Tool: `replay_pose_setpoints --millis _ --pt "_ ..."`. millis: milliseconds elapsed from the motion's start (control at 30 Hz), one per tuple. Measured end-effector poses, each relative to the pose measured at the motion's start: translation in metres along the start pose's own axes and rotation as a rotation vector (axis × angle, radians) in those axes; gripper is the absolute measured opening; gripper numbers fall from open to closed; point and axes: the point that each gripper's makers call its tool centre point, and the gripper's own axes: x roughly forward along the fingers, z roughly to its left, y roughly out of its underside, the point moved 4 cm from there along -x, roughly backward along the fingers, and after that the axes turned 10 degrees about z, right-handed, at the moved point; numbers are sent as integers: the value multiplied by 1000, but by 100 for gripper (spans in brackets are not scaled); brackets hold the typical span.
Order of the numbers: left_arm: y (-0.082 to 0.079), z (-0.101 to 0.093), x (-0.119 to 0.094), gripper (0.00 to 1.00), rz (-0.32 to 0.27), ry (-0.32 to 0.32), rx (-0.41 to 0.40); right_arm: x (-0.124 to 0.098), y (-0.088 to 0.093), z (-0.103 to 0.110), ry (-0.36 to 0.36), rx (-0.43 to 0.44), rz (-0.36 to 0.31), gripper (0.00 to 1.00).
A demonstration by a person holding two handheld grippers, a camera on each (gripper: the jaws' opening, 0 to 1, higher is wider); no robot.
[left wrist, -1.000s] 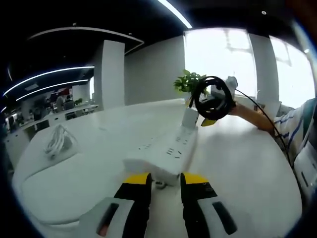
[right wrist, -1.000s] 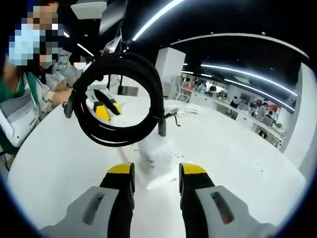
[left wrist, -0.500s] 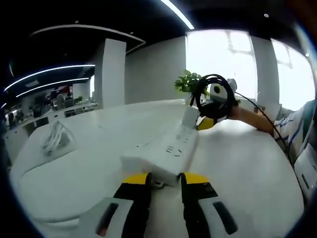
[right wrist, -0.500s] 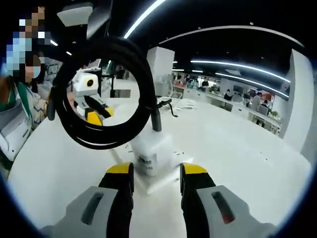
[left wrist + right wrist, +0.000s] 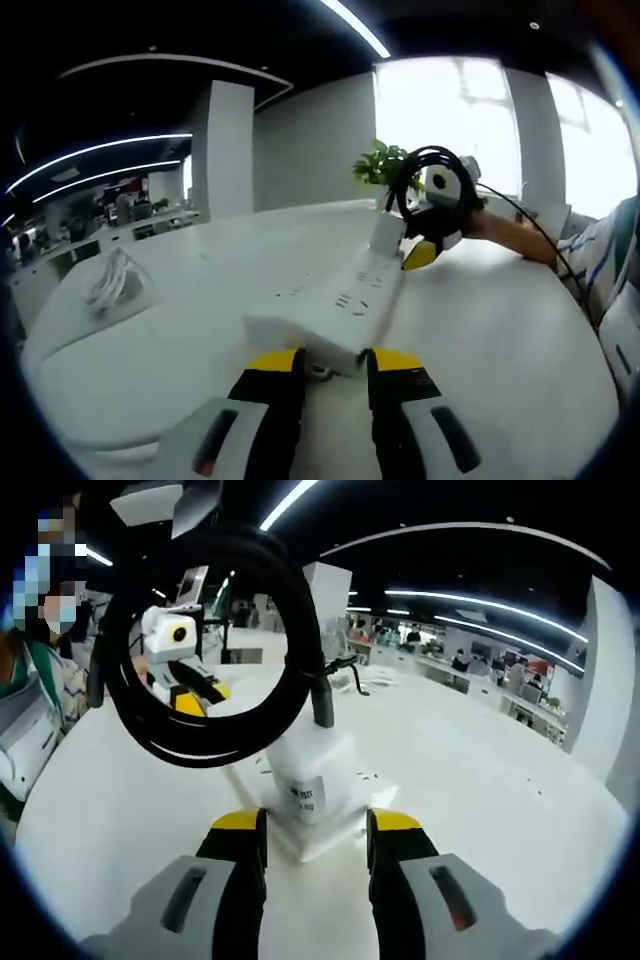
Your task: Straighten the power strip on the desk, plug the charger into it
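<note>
The strip [image 5: 335, 305] lies on the white desk [image 5: 500, 340]. The left gripper [image 5: 333, 368] sits at its near end, jaws parted and holding nothing. At its far end the right gripper [image 5: 315, 825] has its jaws on either side of the charger [image 5: 310, 775]; whether they clamp it I cannot tell. The black cable coil [image 5: 200, 650] hangs above the strip.

Glossy white plastic power strip [image 5: 335, 305], matt black rubbery cable [image 5: 205, 650], smooth desk [image 5: 500, 340].

power strip [image 5: 335, 305] lain on desk [image 5: 500, 330], near end just before left gripper [image 5: 333, 372] | charger [image 5: 310, 775] stood on its far end, before right gripper [image 5: 313, 832] | coiled cable [image 5: 205, 650] raised above charger | cable bundle [image 5: 112, 283] set well left on desk
</note>
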Motion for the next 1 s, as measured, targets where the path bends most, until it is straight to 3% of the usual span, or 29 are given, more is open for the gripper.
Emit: replay_pose_setpoints --millis 1000 --pt "-2 8 0 19 -6 -50 -3 1 1 2 72 7 38 35"
